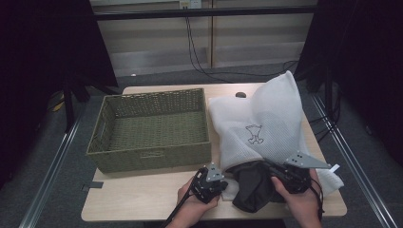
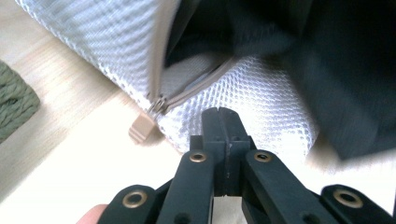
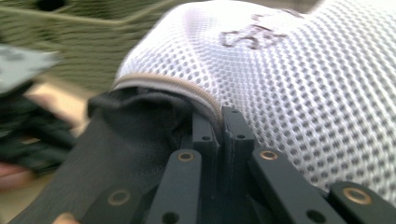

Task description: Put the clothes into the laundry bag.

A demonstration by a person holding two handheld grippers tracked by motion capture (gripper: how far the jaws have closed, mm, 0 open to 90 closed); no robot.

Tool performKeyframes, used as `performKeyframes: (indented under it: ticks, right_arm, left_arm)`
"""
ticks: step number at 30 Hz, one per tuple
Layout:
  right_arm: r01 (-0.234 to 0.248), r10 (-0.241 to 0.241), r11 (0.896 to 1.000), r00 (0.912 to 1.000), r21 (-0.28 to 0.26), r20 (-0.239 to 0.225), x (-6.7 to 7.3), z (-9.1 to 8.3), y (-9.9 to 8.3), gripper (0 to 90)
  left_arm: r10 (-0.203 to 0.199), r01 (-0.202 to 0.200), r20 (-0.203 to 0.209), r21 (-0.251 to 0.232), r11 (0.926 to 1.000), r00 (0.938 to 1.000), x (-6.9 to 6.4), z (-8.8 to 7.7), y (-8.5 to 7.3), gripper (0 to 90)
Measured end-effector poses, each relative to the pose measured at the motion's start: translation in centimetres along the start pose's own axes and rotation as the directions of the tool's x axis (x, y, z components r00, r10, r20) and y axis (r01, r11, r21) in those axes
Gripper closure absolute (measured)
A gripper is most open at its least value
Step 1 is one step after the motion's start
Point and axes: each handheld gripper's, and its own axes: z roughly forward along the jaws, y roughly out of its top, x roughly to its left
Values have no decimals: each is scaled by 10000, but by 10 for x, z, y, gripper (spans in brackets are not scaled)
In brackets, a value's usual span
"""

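White open-mesh cloth laundry bag (image 1: 271, 116) with beige woven zipper tape and dull metal slider (image 2: 158, 105); matt black soft cloth garment (image 1: 252, 185); olive-green rough woven basket (image 1: 149, 126); pale smooth wood-grain bench (image 1: 138, 197); matt black plastic claws with brass-coloured rivets (image 2: 198, 157)

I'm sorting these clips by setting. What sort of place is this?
Probably a lab or recording booth staged for laundry handling: a small wooden table ringed by black curtains and metal rails, holding a green woven basket and a white mesh laundry bag.
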Motion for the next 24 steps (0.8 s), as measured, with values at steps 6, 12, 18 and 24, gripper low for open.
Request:
performKeyframes:
  ticks: [6, 12, 18, 24]
  right_arm:
    - [-942, 871, 9936, 9903, 623, 1083, -31, 19, -17, 842]
    - [-519, 522, 9984, 9985, 207, -139, -22, 4, -11, 583]
    - [125, -123, 9989, 9999, -452, 58, -13, -12, 3, 550]
    - [627, -627, 9976, 9980, 308, -3, -8, 2, -2, 537]
  left_arm:
    - [-32, 32, 45, -38, 10000, 10000, 2, -2, -2, 900]
    - [-148, 155, 237, -288, 9995, 9996, 4, -1, -5, 900]
    - [-197, 205, 197, -429, 9989, 9996, 3, -1, -6, 900]
    - [-92, 99, 236, -299, 9995, 9997, 5, -2, -6, 900]
